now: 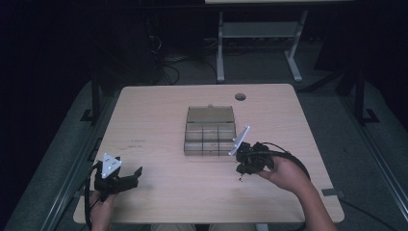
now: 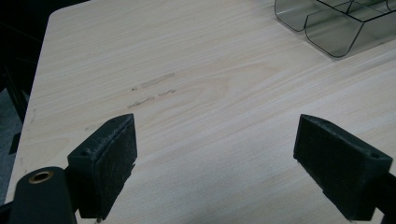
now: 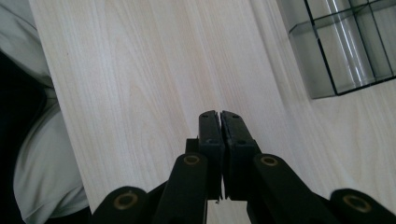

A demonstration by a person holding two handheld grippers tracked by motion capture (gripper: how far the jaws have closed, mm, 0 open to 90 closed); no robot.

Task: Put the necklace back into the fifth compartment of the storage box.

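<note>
A clear plastic compartment box (image 1: 210, 139) stands in the middle of the light wood table (image 1: 159, 110), its lid (image 1: 210, 114) open toward the far side. My right gripper (image 1: 239, 169) hovers just right of the box's near corner with its jaws pressed together, tips pointing down at bare wood. In the right gripper view the shut jaws (image 3: 219, 116) show nothing visible between them, and the box (image 3: 345, 51) lies at the upper right. A tiny dark red speck (image 1: 240, 180) lies on the table under that gripper. My left gripper (image 1: 132, 179) rests at the near left corner, open (image 2: 217, 135) and empty.
The box's rounded corner (image 2: 327, 28) shows far off in the left gripper view. Faint scuff marks (image 2: 154, 91) cross the wood. A round cable hole (image 1: 240, 96) sits near the far edge. A second table's legs (image 1: 220, 53) stand behind. A light shirt (image 3: 37, 154) is at the near edge.
</note>
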